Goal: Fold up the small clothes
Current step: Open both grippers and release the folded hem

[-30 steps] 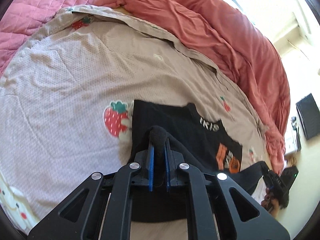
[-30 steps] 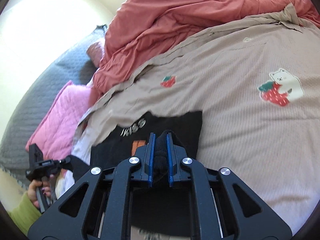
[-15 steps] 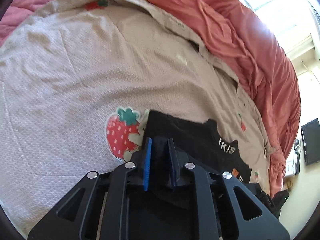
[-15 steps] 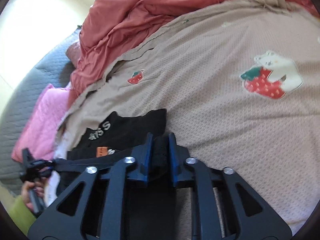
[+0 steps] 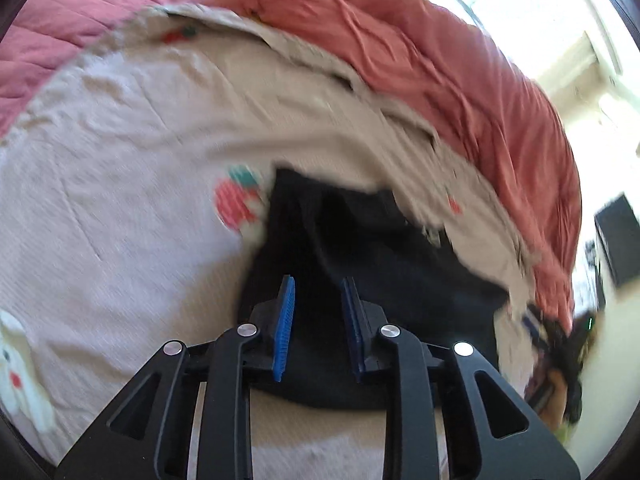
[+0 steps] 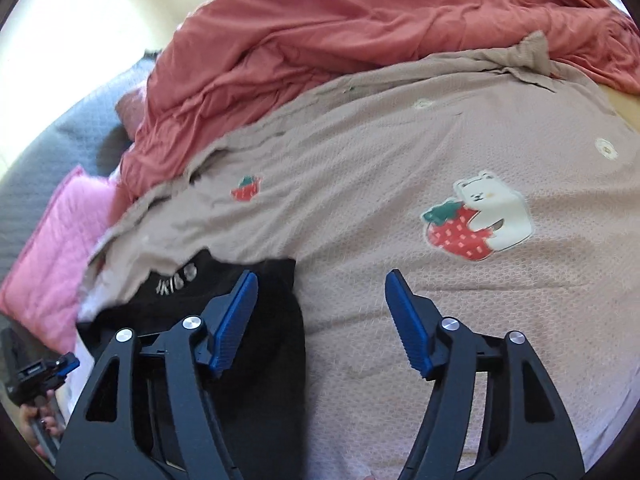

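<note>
**Both grippers let go of the black garment on the bed**

In the left wrist view, the left gripper (image 5: 318,300) has just been opening; its blue pads (image 5: 285,320) stand slightly apart, with the black garment (image 5: 360,248) lying beneath the gap, not pinched. The garment rests on the beige strawberry-print sheet (image 5: 120,160), near the person, with a coral duvet (image 5: 440,80) bunched on the far side. That view is blurred.

In the right wrist view, the right gripper (image 6: 320,292) has also just been opening and now stands wide, released. The garment (image 6: 256,320) lies under its left finger; bare sheet (image 6: 400,160) shows between the pads.
</note>
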### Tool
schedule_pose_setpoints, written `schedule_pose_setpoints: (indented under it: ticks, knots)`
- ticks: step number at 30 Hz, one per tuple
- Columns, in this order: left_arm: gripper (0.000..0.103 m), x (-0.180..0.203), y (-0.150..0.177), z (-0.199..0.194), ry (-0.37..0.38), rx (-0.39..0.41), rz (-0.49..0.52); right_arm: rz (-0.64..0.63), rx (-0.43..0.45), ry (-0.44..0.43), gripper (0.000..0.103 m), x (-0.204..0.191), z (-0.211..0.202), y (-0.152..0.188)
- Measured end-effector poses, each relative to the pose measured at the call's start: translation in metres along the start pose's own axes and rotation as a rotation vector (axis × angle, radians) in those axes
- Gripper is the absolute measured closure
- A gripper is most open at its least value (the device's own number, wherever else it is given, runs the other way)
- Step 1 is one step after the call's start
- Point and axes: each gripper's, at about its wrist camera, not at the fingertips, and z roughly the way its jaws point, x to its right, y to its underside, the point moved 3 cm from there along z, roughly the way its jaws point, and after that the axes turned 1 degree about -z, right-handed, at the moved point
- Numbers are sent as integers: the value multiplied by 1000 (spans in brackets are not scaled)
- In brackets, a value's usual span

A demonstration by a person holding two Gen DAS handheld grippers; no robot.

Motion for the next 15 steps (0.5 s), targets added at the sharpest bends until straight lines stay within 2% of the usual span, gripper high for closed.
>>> schedule_pose_setpoints:
  ticks: [2,9,12,15]
  knots:
    - [79,18,14,16,-8,-59,63,-8,-28,12,39,-1,5,4]
    - [68,75,33,58,3,-140,234,-43,-97,6,34,-12,23,16]
    - [52,95,29,79,-14,-176,288,-56,-110,1,34,-17,27,19]
    - [46,108,16,98,-19,-186,292,-63,-108,0,33,-19,26,19]
